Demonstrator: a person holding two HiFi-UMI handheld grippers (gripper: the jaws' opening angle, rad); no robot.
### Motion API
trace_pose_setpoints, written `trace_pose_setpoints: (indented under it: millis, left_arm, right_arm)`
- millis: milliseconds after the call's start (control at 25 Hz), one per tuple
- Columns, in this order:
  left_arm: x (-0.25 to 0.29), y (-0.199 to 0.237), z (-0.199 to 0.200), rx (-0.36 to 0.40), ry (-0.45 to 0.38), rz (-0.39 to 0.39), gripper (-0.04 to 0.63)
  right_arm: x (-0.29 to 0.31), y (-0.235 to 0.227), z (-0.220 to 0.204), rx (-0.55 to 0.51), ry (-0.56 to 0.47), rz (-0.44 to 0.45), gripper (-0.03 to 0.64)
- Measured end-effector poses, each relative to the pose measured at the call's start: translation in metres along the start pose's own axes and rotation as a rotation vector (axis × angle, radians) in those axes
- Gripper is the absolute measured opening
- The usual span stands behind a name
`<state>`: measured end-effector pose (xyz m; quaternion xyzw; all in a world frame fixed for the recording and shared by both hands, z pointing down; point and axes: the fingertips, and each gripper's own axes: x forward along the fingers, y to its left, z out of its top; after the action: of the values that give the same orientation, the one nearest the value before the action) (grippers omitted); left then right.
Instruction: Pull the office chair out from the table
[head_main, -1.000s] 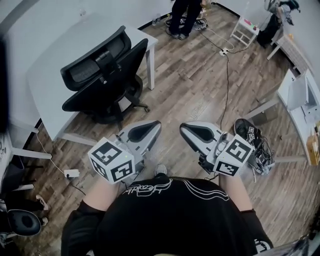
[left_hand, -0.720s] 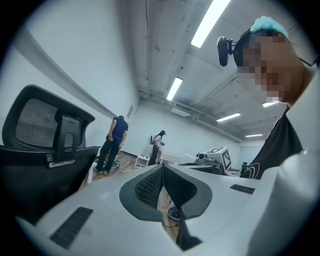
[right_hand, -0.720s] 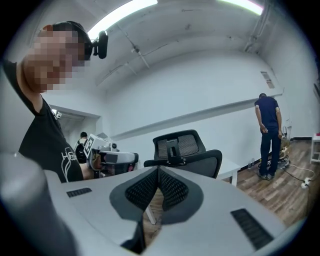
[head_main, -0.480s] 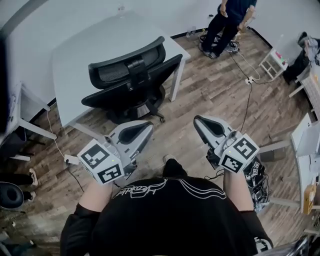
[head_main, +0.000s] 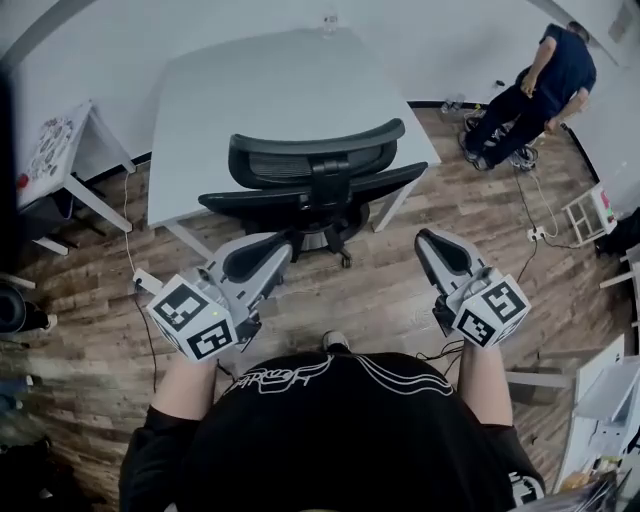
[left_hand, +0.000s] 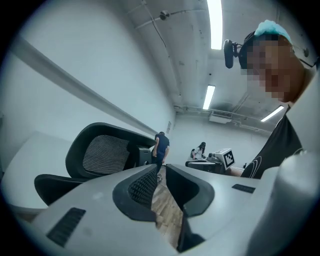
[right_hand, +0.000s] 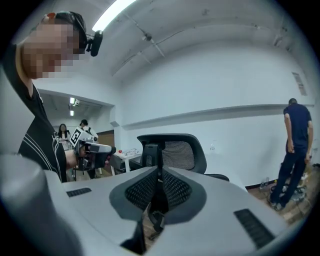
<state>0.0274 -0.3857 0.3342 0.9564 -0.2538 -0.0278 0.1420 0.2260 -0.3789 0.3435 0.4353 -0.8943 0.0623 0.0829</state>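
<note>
The black mesh-back office chair (head_main: 315, 175) is tucked under the near edge of the grey table (head_main: 270, 90), its back toward me. My left gripper (head_main: 283, 245) hangs short of the chair's left side, apart from it. Its jaws have just been opening: a slim gap shows between them and nothing is in it (left_hand: 161, 169). The chair (left_hand: 102, 152) lies to that gripper's left. My right gripper (head_main: 425, 240) floats to the right of the chair, shut and empty, its tips meeting (right_hand: 160, 169) with the chair back (right_hand: 175, 152) straight beyond.
A person (head_main: 545, 85) bends over at the back right. A small white side table (head_main: 60, 150) stands left of the grey table. A power strip (head_main: 145, 282) with a cable lies on the wooden floor. A white rack (head_main: 590, 212) is at the right.
The view has swung so that chair and table went from the upper left to the centre. Both grippers now point toward the chair, one on each side of it.
</note>
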Motion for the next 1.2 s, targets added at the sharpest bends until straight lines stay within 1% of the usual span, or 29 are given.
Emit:
trace_pose_setpoints:
  millis: [80, 160, 240, 320, 400, 440, 520, 680, 760, 880, 1000, 1120, 1200]
  left_arm:
    - [0.0, 0.015, -0.001, 0.012, 0.011, 0.039, 0.079]
    - [-0.001, 0.032, -0.002, 0.048, 0.032, 0.092, 0.098]
    - [-0.005, 0.05, -0.003, 0.099, 0.064, 0.152, 0.118]
    - [-0.011, 0.068, -0.005, 0.156, 0.113, 0.206, 0.139]
    - [-0.016, 0.084, -0.009, 0.212, 0.169, 0.252, 0.152]
    - [-0.018, 0.091, -0.01, 0.24, 0.194, 0.272, 0.162]
    - [-0.021, 0.103, -0.013, 0.303, 0.246, 0.309, 0.19]
    - [-0.027, 0.125, -0.027, 0.454, 0.387, 0.376, 0.225]
    - [-0.029, 0.139, -0.033, 0.515, 0.458, 0.403, 0.23]
    - [-0.032, 0.161, -0.044, 0.598, 0.571, 0.442, 0.23]
    - [-0.038, 0.187, -0.058, 0.694, 0.696, 0.476, 0.23]
    - [-0.04, 0.201, -0.069, 0.786, 0.81, 0.459, 0.23]
    - [-0.039, 0.205, -0.075, 0.856, 0.865, 0.441, 0.23]
  right_arm:
    - [0.009, -0.015, -0.002, -0.045, 0.027, 0.016, 0.038]
    - [0.016, -0.029, -0.002, -0.09, 0.048, 0.028, 0.038]
    - [0.023, -0.043, -0.002, -0.133, 0.066, 0.03, 0.04]
    - [0.029, -0.056, -0.004, -0.178, 0.092, 0.027, 0.04]
    - [0.035, -0.068, -0.01, -0.25, 0.136, 0.024, 0.047]
    - [0.039, -0.073, -0.013, -0.293, 0.161, 0.022, 0.068]
    - [0.045, -0.081, -0.021, -0.365, 0.209, 0.028, 0.138]
    - [0.056, -0.098, -0.037, -0.476, 0.284, 0.038, 0.218]
    - [0.065, -0.109, -0.038, -0.55, 0.299, 0.033, 0.236]
    - [0.078, -0.119, -0.044, -0.626, 0.319, 0.063, 0.264]
    - [0.089, -0.135, -0.056, -0.755, 0.378, 0.07, 0.276]
    - [0.1, -0.152, -0.071, -0.885, 0.444, 0.077, 0.276]
    - [0.107, -0.158, -0.079, -0.934, 0.467, 0.086, 0.276]
